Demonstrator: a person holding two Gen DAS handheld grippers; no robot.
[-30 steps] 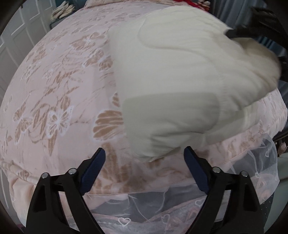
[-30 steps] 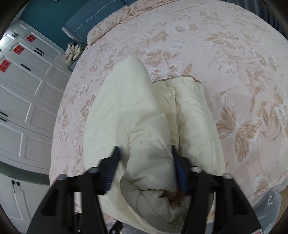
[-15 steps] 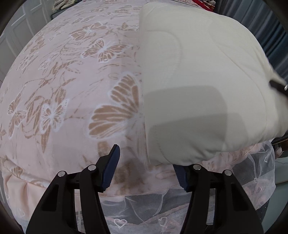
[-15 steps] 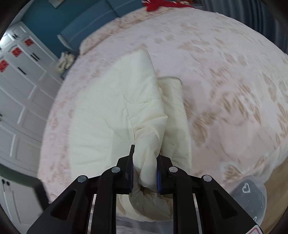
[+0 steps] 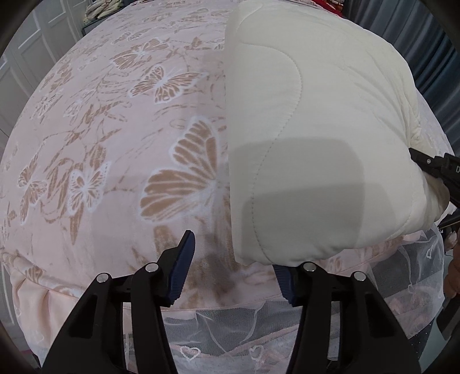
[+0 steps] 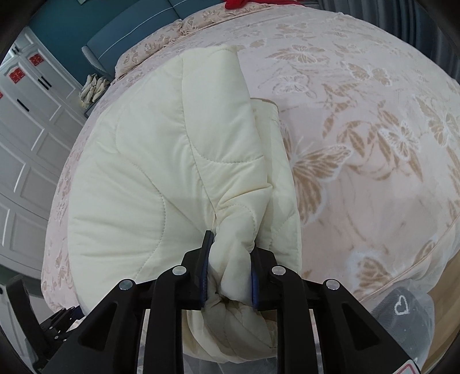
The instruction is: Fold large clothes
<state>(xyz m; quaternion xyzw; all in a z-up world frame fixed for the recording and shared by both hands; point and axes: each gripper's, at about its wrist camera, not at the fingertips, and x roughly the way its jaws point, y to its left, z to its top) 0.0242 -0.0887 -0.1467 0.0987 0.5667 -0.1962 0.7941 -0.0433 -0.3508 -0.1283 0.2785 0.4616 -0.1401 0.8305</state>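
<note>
A cream quilted garment point(image 5: 310, 138) lies folded on the pink butterfly bedspread point(image 5: 115, 143), near the bed's front edge. My left gripper point(image 5: 233, 259) is open, its jaws either side of the garment's near left corner, with the right jaw tucked under the hem. My right gripper point(image 6: 228, 259) is shut on a bunched fold of the cream garment point(image 6: 161, 172) at its near edge. The right gripper's black tip shows at the right edge of the left wrist view point(image 5: 437, 169).
A sheer white bed skirt with hearts point(image 5: 218, 345) hangs below the bed edge. White wardrobe doors point(image 6: 26, 120) stand on the left. A blue headboard point(image 6: 120, 34) and a red item point(image 6: 238, 3) are at the far end.
My right gripper closed on the bunched fold of the garment. My left gripper moved in toward the garment's near left corner, still open.
</note>
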